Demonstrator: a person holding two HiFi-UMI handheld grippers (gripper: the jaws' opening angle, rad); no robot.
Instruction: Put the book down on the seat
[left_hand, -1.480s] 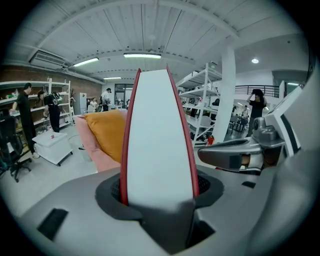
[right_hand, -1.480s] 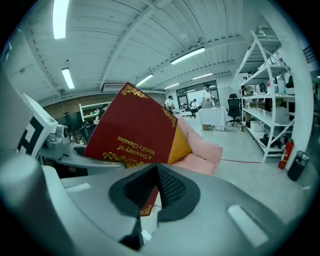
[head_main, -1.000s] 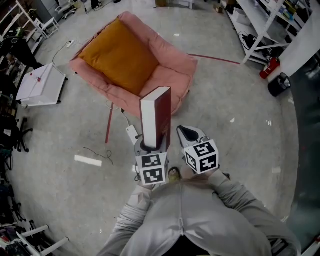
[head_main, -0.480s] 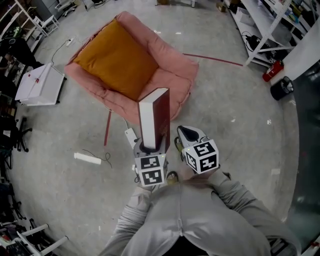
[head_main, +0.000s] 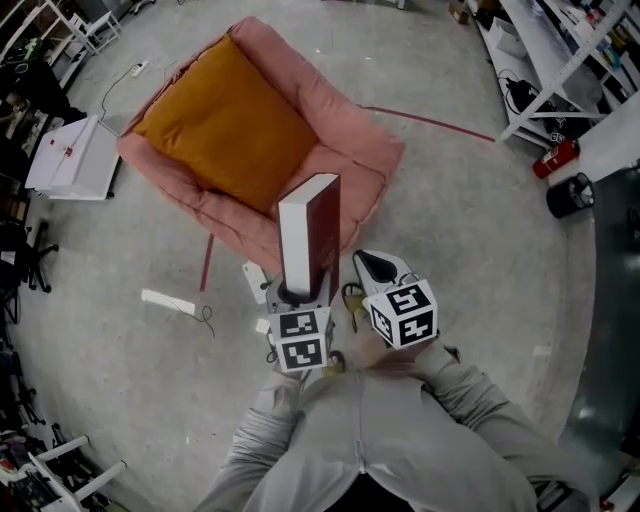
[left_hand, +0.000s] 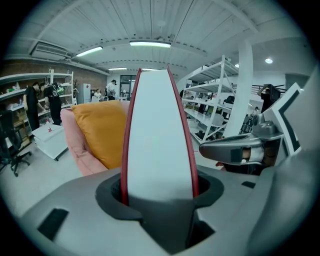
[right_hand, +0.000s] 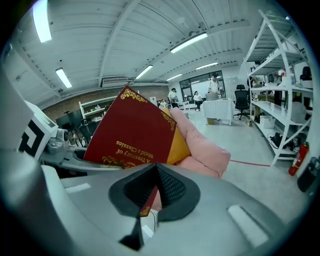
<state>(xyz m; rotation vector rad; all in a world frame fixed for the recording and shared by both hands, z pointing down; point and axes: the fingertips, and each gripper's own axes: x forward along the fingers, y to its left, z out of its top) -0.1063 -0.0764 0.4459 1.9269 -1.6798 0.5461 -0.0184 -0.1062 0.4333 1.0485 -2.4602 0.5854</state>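
Note:
A thick book (head_main: 310, 235) with dark red covers and white page edges stands upright in my left gripper (head_main: 300, 293), which is shut on its lower end. In the left gripper view the book (left_hand: 157, 145) fills the middle between the jaws. Beyond it on the floor lies a pink padded seat (head_main: 350, 140) with an orange cushion (head_main: 225, 120). My right gripper (head_main: 372, 265) hovers just right of the book, jaws together and holding nothing. Its view shows the book's red cover (right_hand: 132, 132) with gold lettering and the pink seat (right_hand: 205, 150) behind.
A white flat case (head_main: 65, 155) lies left of the seat. A white strip (head_main: 167, 301) and a cable rest on the concrete floor at the left. White shelving (head_main: 560, 70), a red fire extinguisher (head_main: 556, 158) and a black bin (head_main: 570, 195) stand at the right.
The view has shifted a little over the floor, so the seat sits slightly further left. The book stays upright in the left gripper and the right gripper keeps its place beside it.

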